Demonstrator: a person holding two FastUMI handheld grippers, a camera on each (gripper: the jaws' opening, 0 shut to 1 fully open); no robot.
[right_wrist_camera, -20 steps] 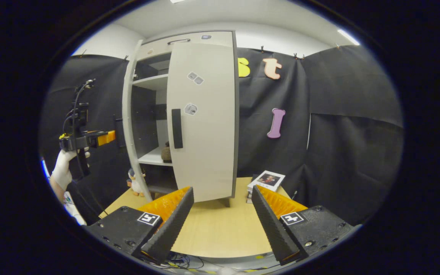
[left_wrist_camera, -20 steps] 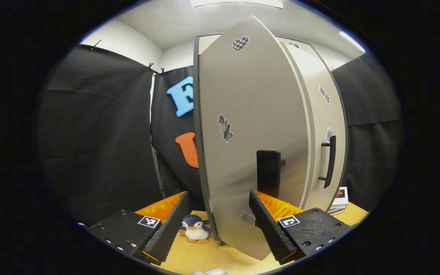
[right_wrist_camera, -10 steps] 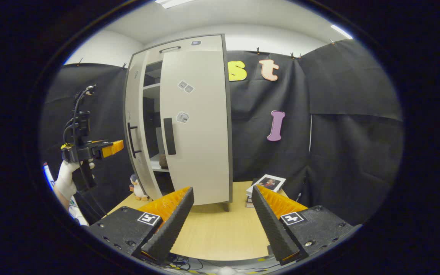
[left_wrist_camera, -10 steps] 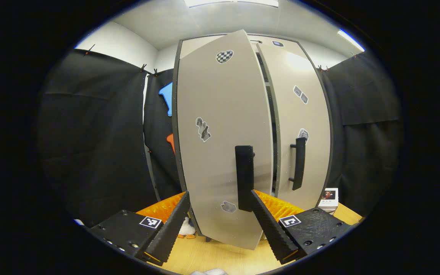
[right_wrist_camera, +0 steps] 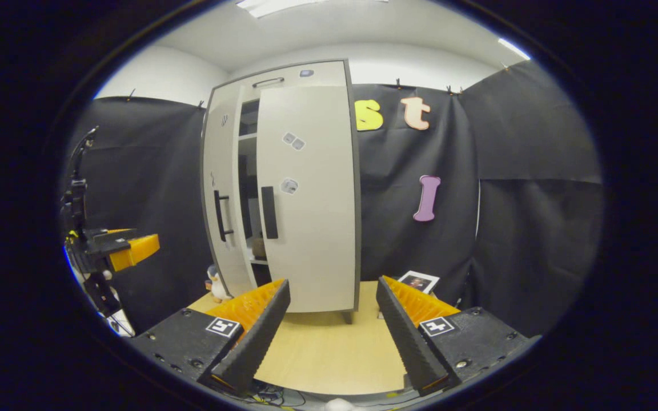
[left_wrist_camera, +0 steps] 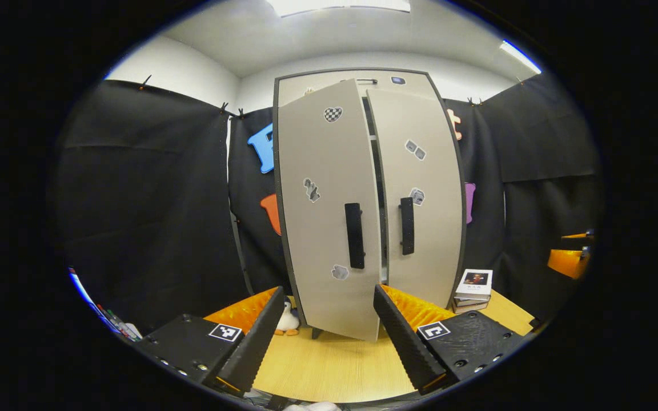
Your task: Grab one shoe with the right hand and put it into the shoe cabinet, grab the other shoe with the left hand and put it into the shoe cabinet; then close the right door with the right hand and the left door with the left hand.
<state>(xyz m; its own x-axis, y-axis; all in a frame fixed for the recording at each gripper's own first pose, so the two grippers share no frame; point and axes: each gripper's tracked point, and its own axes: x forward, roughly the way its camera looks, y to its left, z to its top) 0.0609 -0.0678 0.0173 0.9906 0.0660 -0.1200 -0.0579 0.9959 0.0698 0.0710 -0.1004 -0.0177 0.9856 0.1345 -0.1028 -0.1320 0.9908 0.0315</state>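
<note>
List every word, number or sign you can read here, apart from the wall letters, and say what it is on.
Stickers on the cabinet doors: patterns, too small to read.
Book cover: a picture; any text too blurred.
Square markers on the left tool: coded patterns, no words.
None legible.

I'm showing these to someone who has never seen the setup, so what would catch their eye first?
Probably the tall pale shoe cabinet standing on the wooden table, its left door ajar while the right door looks shut. Next, a small penguin toy by the cabinet's left foot and a stack of books at its right. Both grippers, left gripper and right gripper, hang open and empty.
</note>
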